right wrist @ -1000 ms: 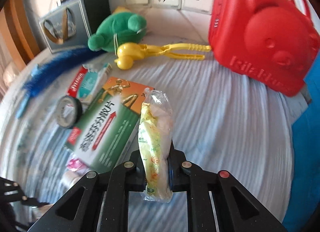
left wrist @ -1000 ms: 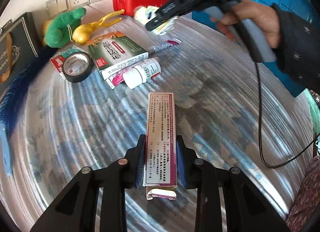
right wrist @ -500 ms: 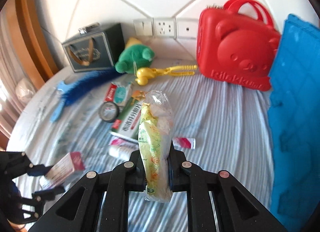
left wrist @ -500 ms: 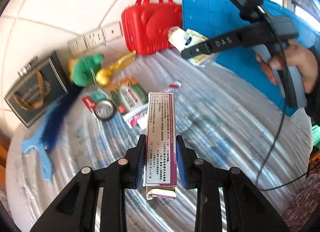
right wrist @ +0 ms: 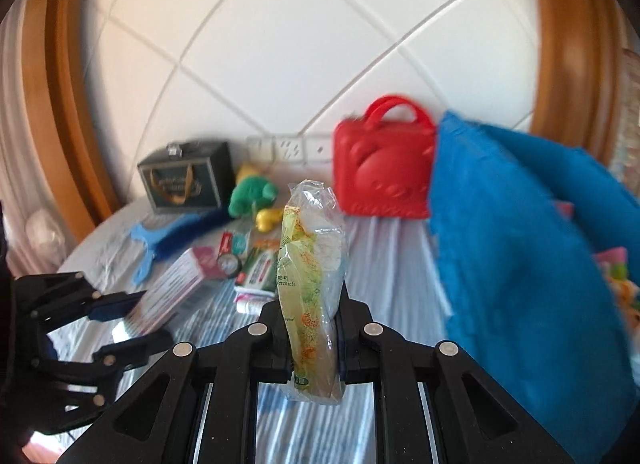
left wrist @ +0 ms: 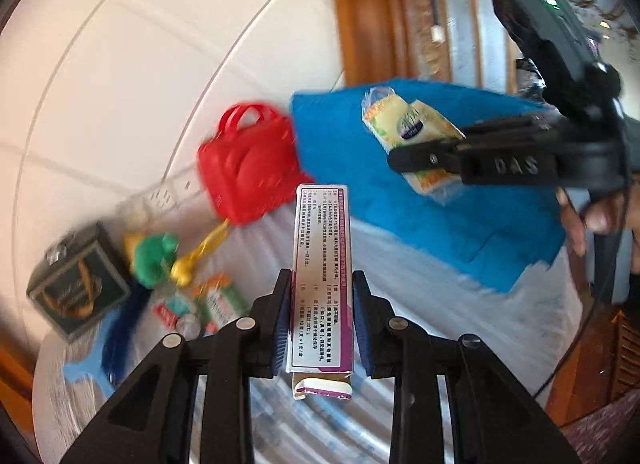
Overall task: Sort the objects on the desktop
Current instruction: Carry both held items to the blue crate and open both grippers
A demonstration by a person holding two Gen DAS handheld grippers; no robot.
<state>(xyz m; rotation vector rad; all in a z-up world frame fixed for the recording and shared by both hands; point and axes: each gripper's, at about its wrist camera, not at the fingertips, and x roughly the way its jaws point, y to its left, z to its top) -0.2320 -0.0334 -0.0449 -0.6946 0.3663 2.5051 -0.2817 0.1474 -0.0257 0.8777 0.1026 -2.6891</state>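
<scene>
Gripping, left hand-held gripper [left wrist: 320, 324]: medicine box [left wrist: 322, 276] is clamped betw. pads.
Right hand-held gripper [right wrist: 314, 328]: tissue pack [right wrist: 310, 276] is pinched, above desk [right wrist: 400, 264].

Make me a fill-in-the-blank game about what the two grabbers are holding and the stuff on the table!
1. The left gripper is shut on a long, thin ____ with small print on it.
2. The right gripper is shut on a crinkly pack of ____.
3. The case with the bear face and two handles is the colour ____.
4. The green soft toy lies right beside a dark ____ with gold ribbon handles.

Missing words: box; tissues; red; box
</scene>
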